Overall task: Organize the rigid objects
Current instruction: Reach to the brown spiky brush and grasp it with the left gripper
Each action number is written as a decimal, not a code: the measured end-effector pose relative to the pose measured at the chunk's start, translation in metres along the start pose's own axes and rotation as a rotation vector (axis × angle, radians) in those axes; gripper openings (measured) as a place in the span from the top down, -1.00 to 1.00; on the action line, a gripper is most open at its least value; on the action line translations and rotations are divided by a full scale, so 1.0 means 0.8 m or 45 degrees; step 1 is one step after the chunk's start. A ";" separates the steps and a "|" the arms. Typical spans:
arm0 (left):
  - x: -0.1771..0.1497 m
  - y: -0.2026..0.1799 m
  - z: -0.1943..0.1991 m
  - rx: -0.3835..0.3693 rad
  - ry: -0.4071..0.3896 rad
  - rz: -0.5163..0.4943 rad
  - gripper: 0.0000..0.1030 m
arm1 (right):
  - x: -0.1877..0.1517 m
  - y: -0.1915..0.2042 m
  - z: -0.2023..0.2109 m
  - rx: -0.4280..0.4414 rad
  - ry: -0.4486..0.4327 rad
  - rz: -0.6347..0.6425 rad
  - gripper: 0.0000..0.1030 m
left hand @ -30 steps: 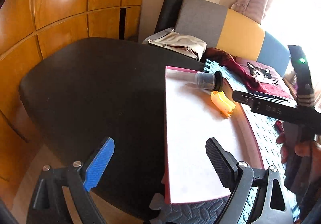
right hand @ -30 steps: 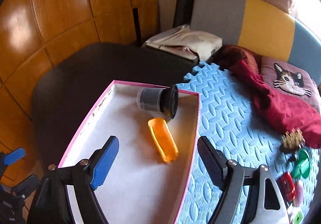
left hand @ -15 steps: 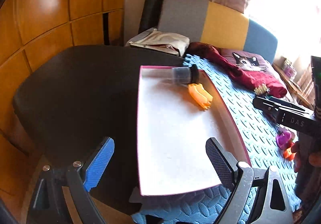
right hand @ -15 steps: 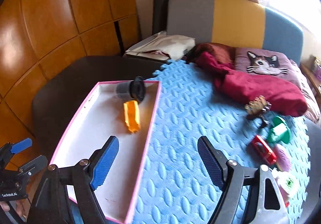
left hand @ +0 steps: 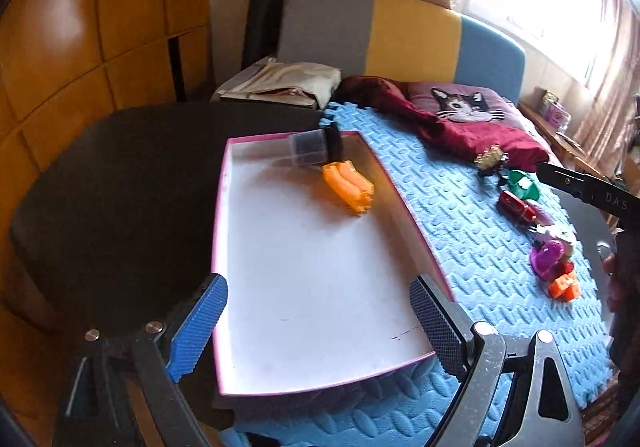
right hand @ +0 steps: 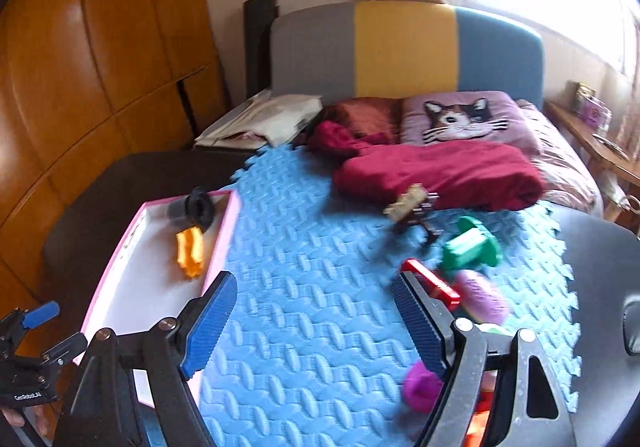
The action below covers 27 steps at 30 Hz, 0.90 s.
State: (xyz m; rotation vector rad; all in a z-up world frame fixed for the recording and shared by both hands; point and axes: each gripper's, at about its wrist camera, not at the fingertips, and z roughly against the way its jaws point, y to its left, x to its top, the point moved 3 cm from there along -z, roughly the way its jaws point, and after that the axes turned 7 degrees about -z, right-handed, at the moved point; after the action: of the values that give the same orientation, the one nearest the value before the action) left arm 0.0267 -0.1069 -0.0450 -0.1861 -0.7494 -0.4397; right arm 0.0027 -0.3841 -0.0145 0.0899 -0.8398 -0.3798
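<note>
A pink-rimmed white box (left hand: 222, 207) (right hand: 120, 251) lies on the blue foam mat (left hand: 460, 215) (right hand: 320, 271). Inside it lie a clear jar with a black lid (left hand: 314, 147) (right hand: 192, 207) and an orange toy (left hand: 348, 187) (right hand: 190, 251). To the right on the mat lie several small toys: a red car (left hand: 516, 205) (right hand: 432, 281), a green piece (right hand: 472, 243), a brown spiky figure (right hand: 412, 203), pink and purple pieces (left hand: 546, 255) (right hand: 480, 295). My left gripper (left hand: 320, 331) hovers open over the box's near end. My right gripper (right hand: 312, 327) hangs open and empty above the mat, left of the toys.
A dark red cloth (right hand: 440, 175) and a cat cushion (right hand: 460, 115) lie at the back by a grey, yellow and blue headboard (right hand: 404, 47). A beige bag (left hand: 288, 81) sits back left. Dark seat surface (left hand: 120, 183) lies left of the box; wooden panels (right hand: 100, 47) beyond.
Both grippers have swung to the right: the box slid left in both views and the toy cluster came into sight. Both stayed open and empty.
</note>
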 end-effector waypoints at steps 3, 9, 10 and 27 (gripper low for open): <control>0.008 -0.010 -0.005 -0.029 0.005 -0.018 -0.80 | 0.009 -0.031 0.011 -0.050 -0.033 -0.042 -0.59; 0.031 -0.037 -0.015 -0.082 0.004 -0.064 -0.78 | 0.022 -0.116 0.026 -0.190 -0.071 -0.156 -0.59; 0.036 -0.044 -0.016 -0.096 0.000 -0.083 -0.78 | 0.023 -0.133 0.026 -0.216 -0.076 -0.181 -0.59; 0.146 -0.210 -0.138 -0.405 0.094 -0.257 -0.72 | -0.003 -0.303 0.023 -0.243 -0.075 -0.660 -0.59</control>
State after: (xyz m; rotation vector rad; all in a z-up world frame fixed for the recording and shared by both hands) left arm 0.0947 -0.3293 -0.0422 -0.3914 -0.6247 -0.7547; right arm -0.0836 -0.6071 -0.0585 0.1190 -0.8287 -0.9512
